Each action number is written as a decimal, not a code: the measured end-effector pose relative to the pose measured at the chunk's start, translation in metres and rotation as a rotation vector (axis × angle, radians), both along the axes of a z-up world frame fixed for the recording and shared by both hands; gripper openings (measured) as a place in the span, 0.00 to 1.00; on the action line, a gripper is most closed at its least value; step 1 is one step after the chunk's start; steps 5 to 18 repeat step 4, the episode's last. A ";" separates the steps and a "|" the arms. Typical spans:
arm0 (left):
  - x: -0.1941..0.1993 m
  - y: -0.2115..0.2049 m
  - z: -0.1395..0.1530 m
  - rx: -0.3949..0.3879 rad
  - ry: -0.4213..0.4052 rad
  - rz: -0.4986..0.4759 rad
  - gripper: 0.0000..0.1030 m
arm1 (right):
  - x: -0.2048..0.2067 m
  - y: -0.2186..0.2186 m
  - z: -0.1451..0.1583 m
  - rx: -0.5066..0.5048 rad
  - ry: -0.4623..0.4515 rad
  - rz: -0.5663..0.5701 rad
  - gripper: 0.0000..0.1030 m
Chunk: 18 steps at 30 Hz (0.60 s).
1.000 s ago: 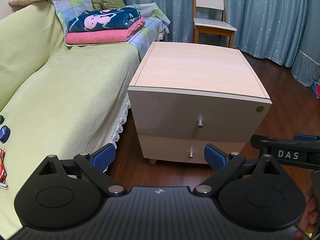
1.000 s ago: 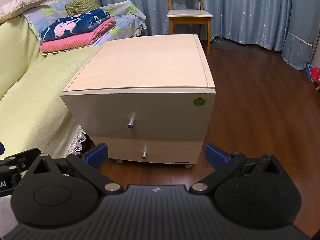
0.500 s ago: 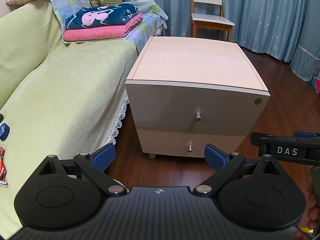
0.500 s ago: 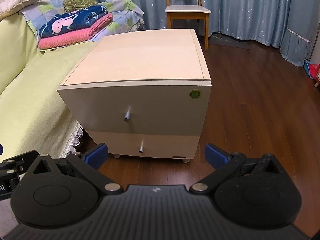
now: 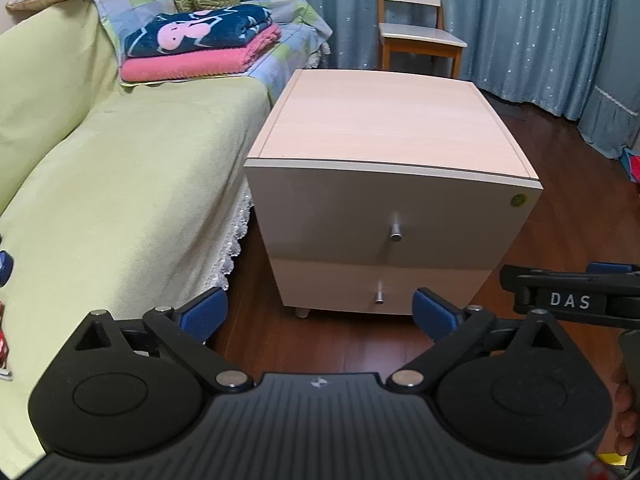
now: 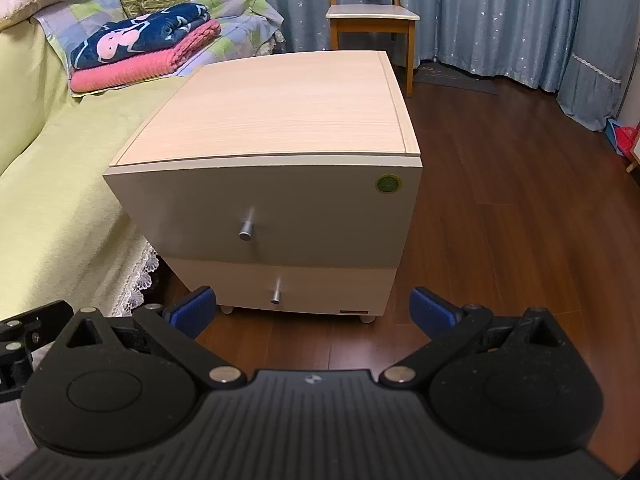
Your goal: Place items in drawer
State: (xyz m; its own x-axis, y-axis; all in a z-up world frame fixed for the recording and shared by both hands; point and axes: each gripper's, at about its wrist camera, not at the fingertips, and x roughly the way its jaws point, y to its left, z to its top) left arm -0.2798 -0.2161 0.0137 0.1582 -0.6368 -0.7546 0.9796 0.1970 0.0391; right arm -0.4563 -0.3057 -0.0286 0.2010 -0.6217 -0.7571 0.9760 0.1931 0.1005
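Observation:
A pale wood nightstand (image 5: 384,136) (image 6: 280,108) stands on the floor beside the sofa, both drawers closed. The upper drawer (image 5: 340,216) (image 6: 320,216) carries a metal knob (image 5: 396,233) (image 6: 246,230); the lower drawer (image 5: 320,284) (image 6: 340,286) has a smaller knob (image 5: 378,298) (image 6: 276,295). My left gripper (image 5: 319,314) is open and empty, a short way in front of the lower drawer. My right gripper (image 6: 312,312) is also open and empty, facing the same front. Small items (image 5: 4,268) lie at the far left edge on the sofa, mostly cut off.
A green-covered sofa (image 5: 120,184) with a lace trim flanks the nightstand on the left, with folded pink and navy blankets (image 5: 200,48) at its far end. A wooden chair (image 6: 370,12) and blue curtains (image 6: 500,12) stand behind. Dark wood floor (image 6: 500,220) spreads to the right.
Both grippers have drawn back and tilted a little, so the nightstand sits slightly higher and farther in each view. Both stayed open; drawers stayed closed.

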 end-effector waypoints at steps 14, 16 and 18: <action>0.003 -0.003 0.002 -0.021 0.012 0.003 0.98 | -0.002 -0.003 -0.003 0.004 0.002 -0.012 0.99; 0.003 -0.003 0.002 -0.021 0.012 0.003 0.98 | -0.002 -0.003 -0.003 0.004 0.002 -0.012 0.99; 0.003 -0.003 0.002 -0.021 0.012 0.003 0.98 | -0.002 -0.003 -0.003 0.004 0.002 -0.012 0.99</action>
